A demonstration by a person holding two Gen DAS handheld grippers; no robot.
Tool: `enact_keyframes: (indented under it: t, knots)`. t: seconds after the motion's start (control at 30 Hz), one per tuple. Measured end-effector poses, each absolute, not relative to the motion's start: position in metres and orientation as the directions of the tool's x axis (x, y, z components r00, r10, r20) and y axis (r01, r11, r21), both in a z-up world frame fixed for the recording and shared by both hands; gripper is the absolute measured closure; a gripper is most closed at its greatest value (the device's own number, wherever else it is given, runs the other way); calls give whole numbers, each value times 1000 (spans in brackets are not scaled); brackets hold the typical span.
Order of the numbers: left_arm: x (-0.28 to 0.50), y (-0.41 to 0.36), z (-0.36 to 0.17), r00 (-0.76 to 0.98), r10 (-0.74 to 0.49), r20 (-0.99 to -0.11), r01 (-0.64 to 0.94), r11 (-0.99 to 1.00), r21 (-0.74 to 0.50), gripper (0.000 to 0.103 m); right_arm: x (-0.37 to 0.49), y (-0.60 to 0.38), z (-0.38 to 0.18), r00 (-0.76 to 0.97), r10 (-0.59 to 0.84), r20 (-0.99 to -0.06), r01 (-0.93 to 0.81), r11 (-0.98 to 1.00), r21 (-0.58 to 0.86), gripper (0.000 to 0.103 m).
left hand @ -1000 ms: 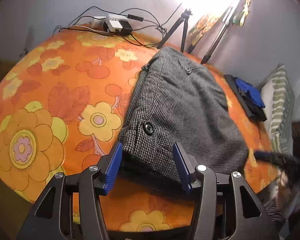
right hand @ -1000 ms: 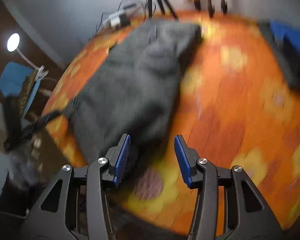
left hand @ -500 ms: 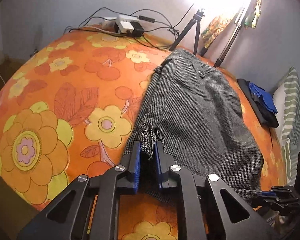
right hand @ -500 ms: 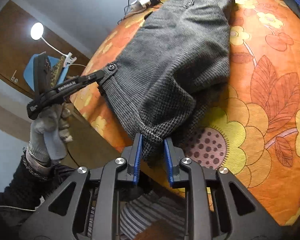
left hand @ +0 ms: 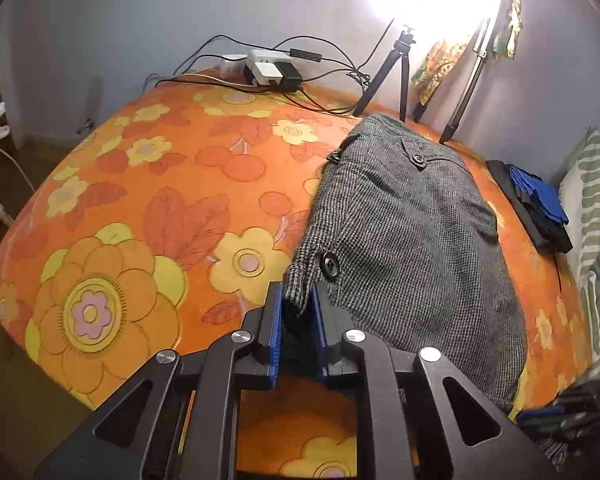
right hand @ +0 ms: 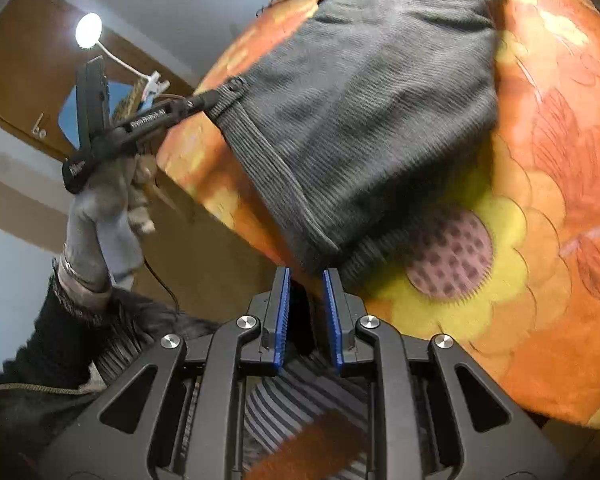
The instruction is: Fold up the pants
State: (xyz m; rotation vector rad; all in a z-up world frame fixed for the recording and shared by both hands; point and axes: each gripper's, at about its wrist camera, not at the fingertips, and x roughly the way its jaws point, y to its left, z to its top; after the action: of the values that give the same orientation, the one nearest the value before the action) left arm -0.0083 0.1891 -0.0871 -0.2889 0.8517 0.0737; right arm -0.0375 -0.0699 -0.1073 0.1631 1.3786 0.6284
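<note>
Grey tweed pants (left hand: pixel 412 232) lie folded lengthwise on the orange flowered bed cover (left hand: pixel 140 200). My left gripper (left hand: pixel 298 300) is shut on the near left corner of the pants, just below a black button (left hand: pixel 330 266). In the right wrist view the pants (right hand: pixel 360 100) stretch away from my right gripper (right hand: pixel 306 276). Its jaws are opening slightly, with the other near corner of the fabric still pinched between its blue pads (right hand: pixel 284 304). The left gripper (right hand: pixel 204 100) shows there too, held by a gloved hand (right hand: pixel 100 208).
A power strip with cables (left hand: pixel 272 68) and tripod legs (left hand: pixel 400 76) stand at the bed's far edge. Folded dark and blue clothes (left hand: pixel 536 204) and a striped pillow (left hand: pixel 592 208) lie to the right. A lamp (right hand: pixel 88 30) glows beyond the bed's left side.
Both grippers went from open to closed on the near corners of the pants. The right gripper slid in toward its corner, and its blurred view has sharpened.
</note>
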Motion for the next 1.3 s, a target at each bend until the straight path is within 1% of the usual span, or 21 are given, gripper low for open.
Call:
enact_keyframes:
  t: [0.17, 0.3, 0.33, 0.37, 0.4, 0.43, 0.47, 0.5, 0.53, 0.57, 0.6, 0.67, 0.7, 0.73, 0.8, 0.83, 0.87, 0.93, 1.0, 1.17, 1.3]
  knots:
    - [-13, 193, -69, 701, -26, -713, -191, 956, -222, 88, -21, -99, -83, 195, 466, -863, -304, 865, 398, 84]
    - [-7, 182, -61, 713, -47, -700, -150, 965, -217, 87, -4, -90, -71, 316, 394, -863, -353, 893, 278, 83]
    - [-4, 179, -61, 708, -57, -704, -139, 966, -219, 84, 0, -86, -73, 342, 366, -866, -364, 901, 237, 83]
    - [-1, 176, -62, 701, -68, -710, -133, 966, -224, 75, 2, -85, -73, 350, 354, -867, -366, 904, 221, 83]
    - [2, 174, -63, 695, -81, -714, -124, 965, -230, 73, 3, -82, -76, 360, 332, -872, -364, 910, 197, 80]
    - [4, 171, -64, 690, -95, -718, -109, 967, -232, 73, 6, -82, -79, 368, 311, -877, -360, 916, 174, 70]
    - [5, 168, -64, 689, -94, -718, -102, 969, -224, 73, 6, -82, -81, 369, 304, -878, -359, 918, 167, 65]
    - [5, 166, -64, 691, -92, -717, -95, 972, -215, 73, 6, -82, -85, 367, 304, -879, -359, 918, 167, 56]
    - [4, 162, -63, 692, -88, -716, -85, 976, -202, 72, 5, -84, -84, 364, 309, -879, -364, 916, 171, 54]
    - [4, 160, -63, 692, -86, -716, -78, 978, -194, 70, 4, -82, -87, 361, 309, -880, -368, 914, 170, 54]
    - [4, 158, -63, 690, -87, -718, -73, 979, -189, 62, 3, -82, -89, 361, 305, -881, -370, 914, 165, 54]
    - [4, 155, -64, 686, -93, -722, -63, 981, -186, 56, 0, -85, -91, 368, 296, -882, -366, 918, 155, 49]
    - [5, 152, -65, 681, -94, -727, -55, 982, -179, 56, 0, -86, -93, 374, 290, -881, -359, 921, 151, 44]
    - [5, 149, -66, 678, -90, -729, -52, 984, -170, 55, 1, -87, -95, 379, 281, -882, -354, 924, 142, 42]
    - [5, 144, -67, 673, -82, -735, -42, 988, -148, 49, 3, -89, -97, 386, 270, -882, -346, 929, 133, 41]
    - [5, 141, -68, 671, -78, -737, -35, 990, -137, 48, 4, -90, -97, 389, 265, -882, -342, 931, 128, 41]
    - [6, 139, -68, 669, -79, -739, -27, 991, -130, 48, 6, -90, -97, 394, 261, -881, -338, 933, 125, 40]
    - [7, 135, -69, 666, -80, -742, -16, 992, -122, 48, 10, -92, -95, 415, 254, -874, -332, 936, 115, 33]
    - [8, 133, -68, 666, -83, -741, -11, 993, -121, 48, 15, -94, -91, 437, 249, -864, -327, 939, 105, 30]
    - [14, 125, -67, 667, -89, -740, 7, 993, -114, 48, 41, -105, -77, 478, 245, -843, -295, 949, 109, 29]
    - [23, 118, -67, 660, -111, -743, 21, 991, -130, 48, 77, -115, -74, 472, 237, -849, -268, 956, 118, 29]
